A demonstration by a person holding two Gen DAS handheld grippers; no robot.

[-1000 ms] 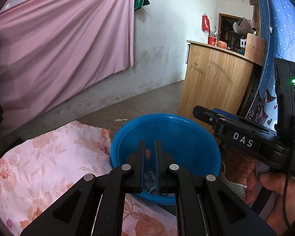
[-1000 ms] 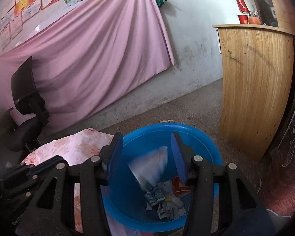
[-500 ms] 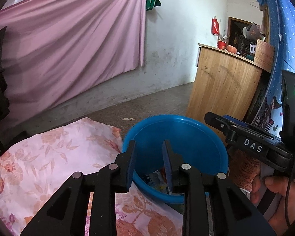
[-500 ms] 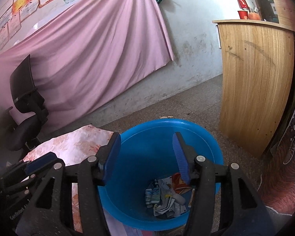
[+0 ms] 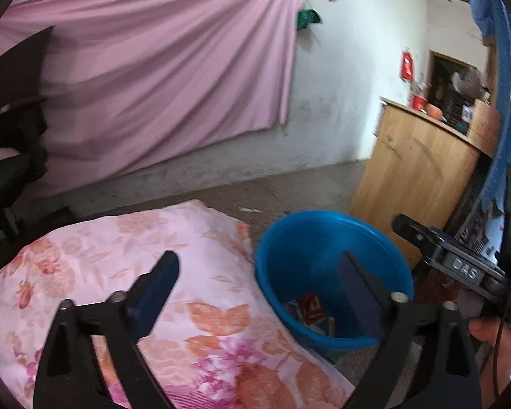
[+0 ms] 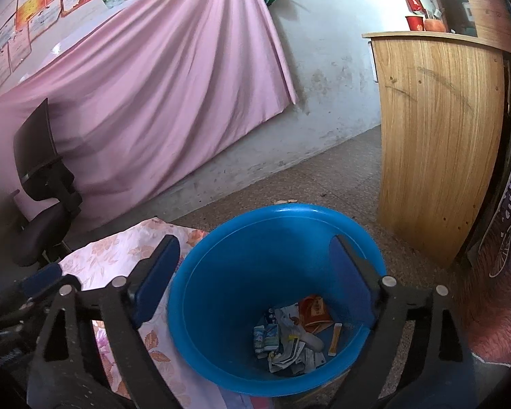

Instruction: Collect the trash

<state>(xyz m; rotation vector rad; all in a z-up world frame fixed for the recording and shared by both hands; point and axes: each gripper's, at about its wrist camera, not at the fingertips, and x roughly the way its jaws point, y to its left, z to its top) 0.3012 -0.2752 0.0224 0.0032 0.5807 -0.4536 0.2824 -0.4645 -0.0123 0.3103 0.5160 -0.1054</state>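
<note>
A blue plastic bin [image 6: 221, 272] stands on the floor beside a table with a floral cloth [image 5: 95, 259]. Several bits of trash [image 6: 293, 334] lie at its bottom: paper wrappers, a red packet, an orange stick. My right gripper [image 6: 255, 272] is wide open and empty, straight above the bin. My left gripper [image 5: 255, 286] is wide open and empty, over the cloth's right edge, its right finger over the bin [image 5: 306, 245]. The right gripper's body [image 5: 460, 269] shows at the right of the left wrist view, with the hand on it.
A wooden counter [image 6: 439, 143] stands right of the bin with a red cup and an orange on top. A pink curtain [image 6: 153, 102] covers the wall. A black office chair [image 6: 41, 197] stands at the left. The floor is bare concrete.
A white wrapper dropped from the right gripper into the bin. The left gripper went from shut to wide open and swung left over the cloth. The right gripper opened wider.
</note>
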